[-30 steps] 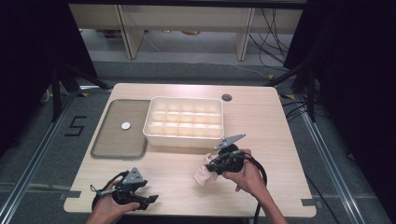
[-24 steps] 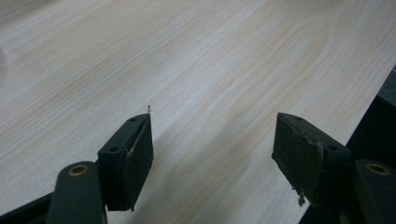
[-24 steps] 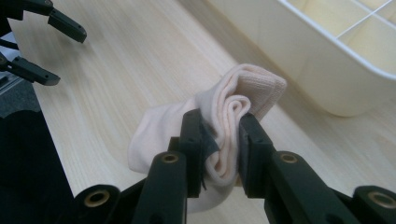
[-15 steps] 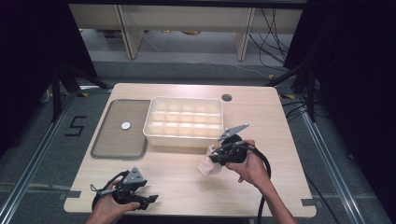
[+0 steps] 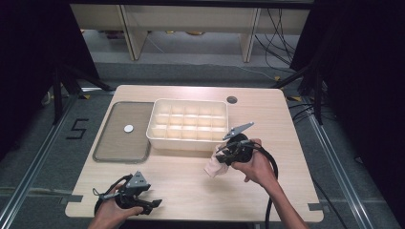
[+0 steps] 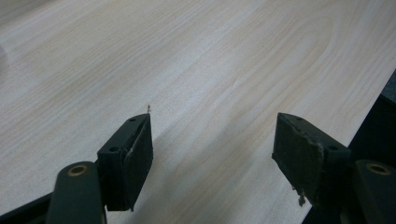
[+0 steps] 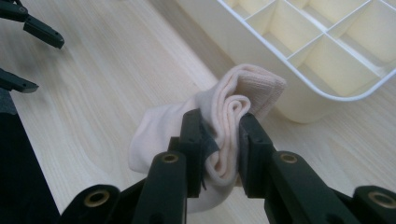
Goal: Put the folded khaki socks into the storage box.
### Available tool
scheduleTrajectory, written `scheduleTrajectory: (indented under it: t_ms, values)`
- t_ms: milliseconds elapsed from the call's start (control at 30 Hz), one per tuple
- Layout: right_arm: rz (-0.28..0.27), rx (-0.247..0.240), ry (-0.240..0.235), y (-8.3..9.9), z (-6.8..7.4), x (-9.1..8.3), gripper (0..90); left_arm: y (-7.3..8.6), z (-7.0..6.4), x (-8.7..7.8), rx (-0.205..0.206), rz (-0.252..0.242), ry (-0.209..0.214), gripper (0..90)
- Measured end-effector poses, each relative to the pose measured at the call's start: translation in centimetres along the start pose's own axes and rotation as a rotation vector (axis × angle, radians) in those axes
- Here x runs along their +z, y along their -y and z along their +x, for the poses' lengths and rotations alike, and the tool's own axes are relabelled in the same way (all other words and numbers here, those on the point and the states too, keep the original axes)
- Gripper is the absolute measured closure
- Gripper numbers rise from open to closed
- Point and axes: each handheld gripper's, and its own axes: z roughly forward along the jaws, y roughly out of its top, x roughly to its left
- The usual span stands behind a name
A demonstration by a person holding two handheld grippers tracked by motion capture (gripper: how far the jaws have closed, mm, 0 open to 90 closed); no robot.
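A folded pale pink sock (image 7: 219, 107) hangs pinched in my right gripper (image 7: 223, 135), which is shut on it just off the table. In the high view the sock (image 5: 216, 165) dangles below my right gripper (image 5: 224, 156), close to the front right corner of the cream divided box (image 5: 189, 123). That box's (image 7: 299, 60) empty compartments lie just beyond the sock. My left gripper (image 5: 152, 204) rests near the table's front left edge. Its jaws stand wide apart over bare wood, and my left gripper (image 6: 212, 144) holds nothing.
A dark flat tray (image 5: 122, 132) with a small white disc (image 5: 128, 128) lies left of the box. A round cable hole (image 5: 232, 99) sits at the back of the table. The right gripper's cable (image 5: 271, 176) loops off the front edge.
My right gripper has carried the sock up and back, closer to the box's front right corner. The left gripper has stayed in place.
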Motion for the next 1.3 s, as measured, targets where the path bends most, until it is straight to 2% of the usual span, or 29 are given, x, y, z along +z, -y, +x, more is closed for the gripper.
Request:
scheduleTrajectory:
  t_ms: [67, 100, 133, 167, 200, 233, 267, 367, 400, 433, 467, 533, 600, 633, 667, 733, 800, 867, 900, 933, 967, 1000, 1033, 1133, 1167, 1200, 1233, 1267, 1300]
  values:
    - [0.005, -0.006, 0.009, -0.1, -0.1, 0.0, 75.2, 0.0, 0.0, 0.0, 0.002, 0.001, 0.001, 28.1]
    - [0.008, 0.022, 0.018, -0.1, 0.0, 0.0, 75.2, 0.0, 0.0, 0.0, 0.002, 0.003, 0.001, 28.1]
    - [0.009, -0.008, 0.008, -0.3, -0.2, 0.0, 75.1, 0.0, -0.1, 0.1, -0.021, -0.007, 0.002, 28.1]
    - [0.022, 0.016, 0.018, -0.3, -0.2, -0.1, 75.2, 0.0, -0.1, 0.2, -0.029, -0.006, 0.007, 28.1]
    - [0.003, 0.01, 0.014, -0.4, -0.2, 0.0, 75.2, 0.0, 0.0, 0.1, -0.02, 0.002, 0.005, 28.1]
    - [0.015, -0.002, 0.017, -0.5, -0.3, -0.1, 75.2, 0.0, 0.2, 0.2, -0.006, -0.004, -0.006, 28.1]
    - [0.025, 0.018, 0.016, -0.6, -0.2, -0.1, 75.2, 0.0, 0.2, 0.2, -0.007, -0.002, -0.006, 28.1]
    - [0.041, 0.023, 0.019, -0.8, -0.4, -0.1, 75.2, -0.1, 0.2, 0.0, 0.002, 0.004, 0.002, 28.1]
    - [0.046, 0.027, 0.033, -1.0, -0.4, -0.1, 75.1, -0.1, 0.2, 0.1, -0.004, 0.001, 0.002, 28.1]
    - [0.044, 0.013, 0.024, -1.1, -0.5, -0.1, 75.1, -0.1, 0.2, 0.1, -0.004, -0.001, 0.003, 28.1]
    - [0.054, 0.029, 0.038, -1.3, -0.6, -0.2, 75.1, -0.1, 0.2, 0.1, -0.005, 0.003, 0.003, 28.1]
    - [0.043, 0.0, 0.04, -1.6, -1.0, -0.2, 75.1, 0.0, 0.2, 0.2, -0.006, -0.002, -0.002, 28.1]
    - [0.067, 0.057, 0.047, -1.9, -0.8, -0.4, 75.2, 0.0, 0.1, 0.3, -0.015, 0.005, -0.001, 28.1]
    - [0.051, 0.022, 0.044, -2.1, -1.1, -0.2, 75.2, -0.1, 0.2, 0.3, -0.008, 0.004, -0.001, 28.1]
    - [0.05, 0.008, 0.053, -2.2, -1.2, -0.3, 75.1, 0.0, 0.1, 0.3, -0.023, 0.001, 0.008, 28.1]
    - [0.076, 0.042, 0.067, -2.6, -1.0, -0.5, 75.2, 0.0, 0.1, 0.2, -0.018, 0.006, 0.01, 28.1]
    - [0.088, 0.011, 0.07, -3.1, -1.4, -0.4, 75.2, 0.0, 0.1, 0.3, -0.019, -0.001, 0.005, 28.1]
    - [0.079, 0.009, 0.073, -3.9, -1.6, -0.8, 75.2, -0.1, 0.2, 0.2, 0.006, 0.003, 0.009, 28.1]
    - [0.097, 0.024, 0.081, -4.4, -1.5, -1.1, 75.1, -0.1, 0.2, 0.1, 0.007, 0.008, 0.008, 28.1]
    - [0.088, -0.006, 0.085, -4.8, -1.7, -1.0, 75.1, 0.0, 0.1, 0.2, -0.004, 0.0, 0.009, 28.1]
    - [0.105, 0.012, 0.097, -5.0, -1.6, -1.1, 75.1, 0.0, 0.1, 0.2, -0.002, 0.003, 0.008, 28.1]
    - [0.104, 0.014, 0.087, -5.1, -1.7, -1.0, 75.1, 0.0, 0.1, 0.2, 0.0, 0.006, 0.007, 28.1]
    - [0.094, -0.007, 0.094, -5.3, -1.9, -1.0, 75.1, 0.1, 0.1, 0.1, 0.007, 0.013, 0.01, 28.1]
    - [0.089, -0.008, 0.095, -5.6, -2.2, -0.9, 75.1, 0.2, 0.1, 0.0, -0.011, 0.01, 0.005, 28.1]
    - [0.099, 0.011, 0.091, -5.7, -2.2, -1.1, 75.1, 0.2, 0.2, 0.0, -0.002, 0.014, 0.002, 28.1]
    - [0.086, 0.001, 0.1, -5.7, -2.5, -1.1, 75.1, 0.2, 0.2, -0.1, -0.013, 0.009, 0.004, 28.1]
    - [0.097, 0.036, 0.093, -5.8, -2.4, -1.2, 75.1, 0.2, 0.3, -0.1, 0.004, 0.01, 0.002, 28.1]
    - [0.082, 0.014, 0.099, -5.9, -2.7, -1.3, 75.1, 0.2, 0.3, -0.1, 0.001, 0.008, 0.001, 28.1]
    - [0.087, 0.033, 0.1, -6.0, -2.8, -1.4, 75.1, 0.2, 0.3, -0.1, -0.001, 0.008, 0.003, 28.1]
